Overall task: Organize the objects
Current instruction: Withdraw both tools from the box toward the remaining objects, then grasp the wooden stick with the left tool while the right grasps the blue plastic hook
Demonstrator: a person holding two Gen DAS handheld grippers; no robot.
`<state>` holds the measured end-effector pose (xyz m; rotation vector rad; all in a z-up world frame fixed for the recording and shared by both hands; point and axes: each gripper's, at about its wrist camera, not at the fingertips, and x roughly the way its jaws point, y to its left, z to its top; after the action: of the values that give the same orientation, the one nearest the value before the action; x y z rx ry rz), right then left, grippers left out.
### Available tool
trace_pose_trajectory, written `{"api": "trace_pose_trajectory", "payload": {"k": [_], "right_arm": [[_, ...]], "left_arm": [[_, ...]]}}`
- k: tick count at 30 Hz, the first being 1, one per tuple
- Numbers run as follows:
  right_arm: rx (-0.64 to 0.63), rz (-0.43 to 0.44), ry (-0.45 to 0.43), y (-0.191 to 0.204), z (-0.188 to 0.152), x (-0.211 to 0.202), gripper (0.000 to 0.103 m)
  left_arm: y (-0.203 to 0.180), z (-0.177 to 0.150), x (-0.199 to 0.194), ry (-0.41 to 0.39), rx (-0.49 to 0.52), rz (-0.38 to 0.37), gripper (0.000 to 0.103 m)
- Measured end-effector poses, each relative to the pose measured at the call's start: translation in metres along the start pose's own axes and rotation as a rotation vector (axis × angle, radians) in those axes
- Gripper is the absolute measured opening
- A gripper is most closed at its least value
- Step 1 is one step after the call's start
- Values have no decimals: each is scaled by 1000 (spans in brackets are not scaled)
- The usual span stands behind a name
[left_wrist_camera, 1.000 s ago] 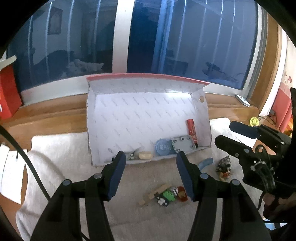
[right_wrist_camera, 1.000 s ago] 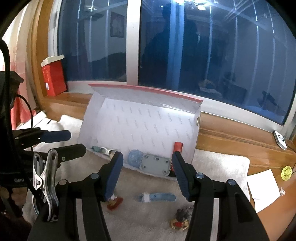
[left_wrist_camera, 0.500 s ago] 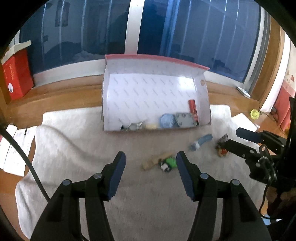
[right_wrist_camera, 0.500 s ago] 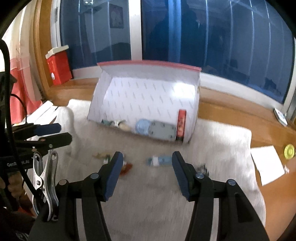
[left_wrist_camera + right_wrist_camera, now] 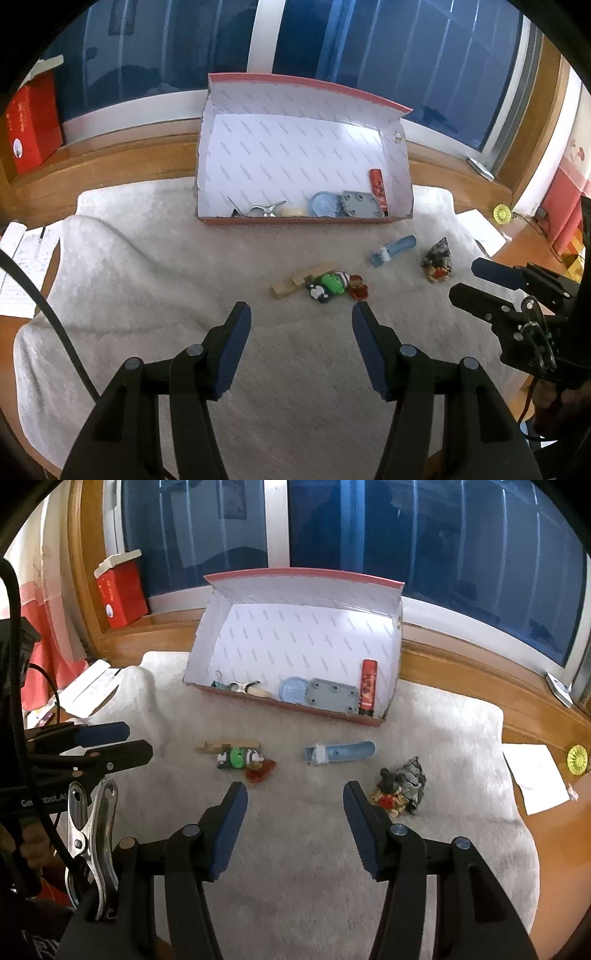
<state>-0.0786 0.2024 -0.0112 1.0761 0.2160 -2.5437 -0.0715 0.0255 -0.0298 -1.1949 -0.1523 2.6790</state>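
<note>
An open white-lined box with red edges (image 5: 400,170) (image 5: 394,657) stands at the back of a white towel (image 5: 147,280). It holds a red tube (image 5: 377,184), a grey plate (image 5: 360,204), a blue disc (image 5: 323,204) and small metal pieces (image 5: 260,210). On the towel lie a wooden piece (image 5: 295,282), a green toy (image 5: 330,283), a red toy (image 5: 358,290), a blue tube (image 5: 393,249) (image 5: 340,752) and a mouse figure (image 5: 437,260) (image 5: 400,784). My left gripper (image 5: 301,345) is open and empty, short of the toys. My right gripper (image 5: 293,818) is open and empty, near the figure.
A red carton (image 5: 31,129) stands on the wooden sill at the left. Papers (image 5: 537,777) and a yellow disc (image 5: 577,760) lie on the wood to the right of the towel. More papers (image 5: 22,258) lie at the left edge. Windows stand behind the box.
Both grippers have pulled back and up from the box. The box and loose objects now look smaller and farther. Both grippers stay open and empty.
</note>
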Motion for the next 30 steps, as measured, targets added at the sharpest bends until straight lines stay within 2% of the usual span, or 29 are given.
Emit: {"api": "trace_pose_trajectory", "payload": {"k": [8, 17, 20, 22, 26, 30], "right_arm": [[13, 7, 9, -3, -5, -1, 46], [26, 5, 48, -9, -13, 12, 46], [26, 23, 58, -10, -14, 16, 46], [18, 28, 59, -9, -15, 17, 46], [-4, 24, 64, -6, -15, 20, 46], [-5, 22, 73, -7, -15, 24, 46]], "left_arm": [[-6, 1, -1, -8, 21, -28, 57], [-2, 1, 10, -13, 28, -49, 57], [-2, 0, 16, -54, 79, -52, 57], [0, 1, 24, -62, 100, -51, 52], [12, 6, 44, -53, 87, -61, 51], [19, 9, 65, -2, 97, -55, 51]]}}
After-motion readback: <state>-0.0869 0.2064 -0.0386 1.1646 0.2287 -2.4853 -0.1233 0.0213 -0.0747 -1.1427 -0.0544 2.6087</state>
